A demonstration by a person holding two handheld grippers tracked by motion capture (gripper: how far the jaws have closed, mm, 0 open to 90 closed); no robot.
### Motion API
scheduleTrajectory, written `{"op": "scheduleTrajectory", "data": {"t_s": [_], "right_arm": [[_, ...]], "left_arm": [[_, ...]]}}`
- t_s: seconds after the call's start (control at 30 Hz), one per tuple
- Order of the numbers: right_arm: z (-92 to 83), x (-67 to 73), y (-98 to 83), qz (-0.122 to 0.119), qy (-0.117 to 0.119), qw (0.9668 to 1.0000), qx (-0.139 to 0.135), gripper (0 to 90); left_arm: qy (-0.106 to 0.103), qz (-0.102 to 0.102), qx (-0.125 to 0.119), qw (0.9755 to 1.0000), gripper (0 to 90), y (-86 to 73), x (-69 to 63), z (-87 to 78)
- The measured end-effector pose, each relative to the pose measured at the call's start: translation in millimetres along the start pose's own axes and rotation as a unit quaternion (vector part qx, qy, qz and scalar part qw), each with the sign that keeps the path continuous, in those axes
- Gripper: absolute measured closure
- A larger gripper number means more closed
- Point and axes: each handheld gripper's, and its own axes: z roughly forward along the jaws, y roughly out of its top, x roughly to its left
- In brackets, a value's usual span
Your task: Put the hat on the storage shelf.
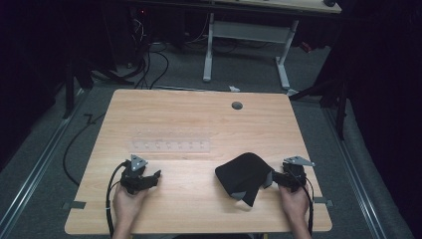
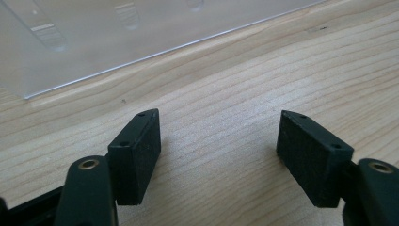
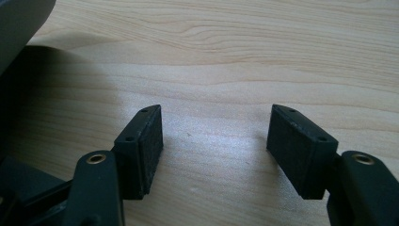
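The black cloth (image 1: 242,175) lies crumpled on the near right part of the wooden surface (image 1: 199,119), a dark heap with a paler grey flap turned out at its lower edge. Its long axis seems to run from about ten o'clock to four o'clock in the high view, the broad rounded end away from the person and the narrower tail pointing back toward the near edge.

The right claw (image 1: 270,180) sits just beside the cloth, with the heap at its nine o'clock; from above I cannot tell whether a tip touches the fabric. In the right gripper view the right claw (image 3: 215,141) is released, its two pads spread wide with bare wood between them, and a dark fold of cloth (image 3: 19,28) rises at the ten o'clock corner (so the fabric is off to one side of the jaws, not between them).

The left claw (image 1: 154,176) rests well apart from the cloth, which lies at its three o'clock across open wood. The left claw (image 2: 219,141) is released too, nothing between its pads. Ahead of it, at twelve o'clock, lies a clear plastic strip (image 1: 171,144) with a row of small marks.

The right hand (image 1: 293,199) is much the nearer, and the coming grasp likely turns on swinging that claw toward nine o'clock onto the cloth's edge.
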Motion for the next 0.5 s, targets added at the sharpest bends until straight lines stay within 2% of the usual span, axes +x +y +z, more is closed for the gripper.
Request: {"op": "scheduleTrajectory", "data": {"t_s": [0.5], "right_arm": [[0.1, 0.6, -0.1, -0.008, 0.005, 1.0000, 0.000, 34.4]], "left_arm": [[0.001, -0.001, 0.000, 1.0000, 30.7, -0.1, -0.4, 0.1]]}}
